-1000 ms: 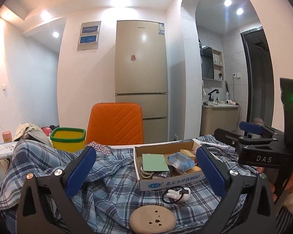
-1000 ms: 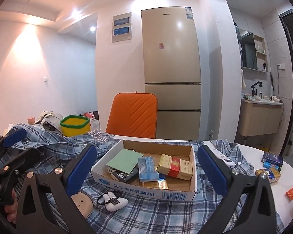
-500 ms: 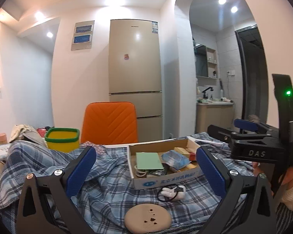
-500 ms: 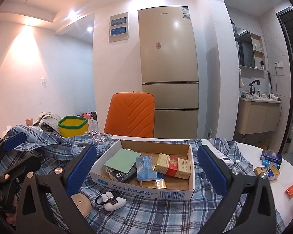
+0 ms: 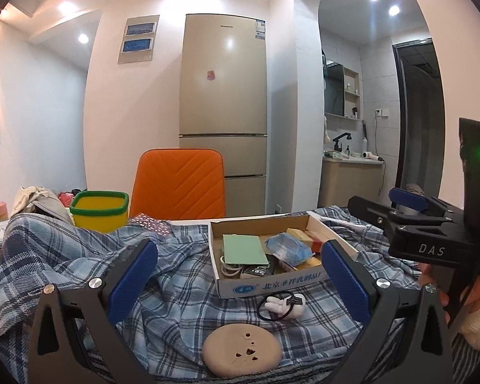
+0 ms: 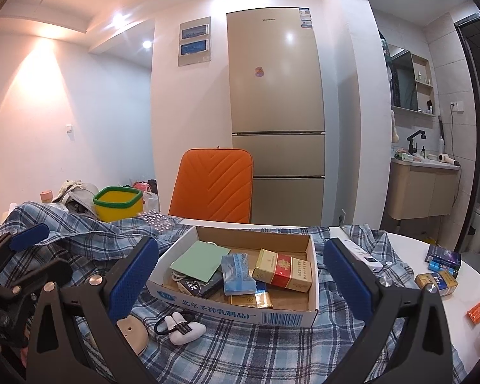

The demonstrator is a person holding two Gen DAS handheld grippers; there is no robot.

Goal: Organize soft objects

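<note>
- The shirt (image 6: 259, 348) was blue-and-white plaid.
- The chair (image 6: 215, 185) was orange with chevron stitching.
- The bin (image 5: 100, 212) was yellow, rimmed green.
- The fridge (image 6: 275, 102) was champagne gold.
- The gripper pads (image 5: 132, 276) were blue.

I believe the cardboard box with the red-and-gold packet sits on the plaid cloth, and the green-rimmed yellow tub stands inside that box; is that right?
Not quite. The box with the packet does sit on the plaid cloth, but the yellow tub stands outside it, further back to the left by the orange chair. The right wrist view shows this.
</note>
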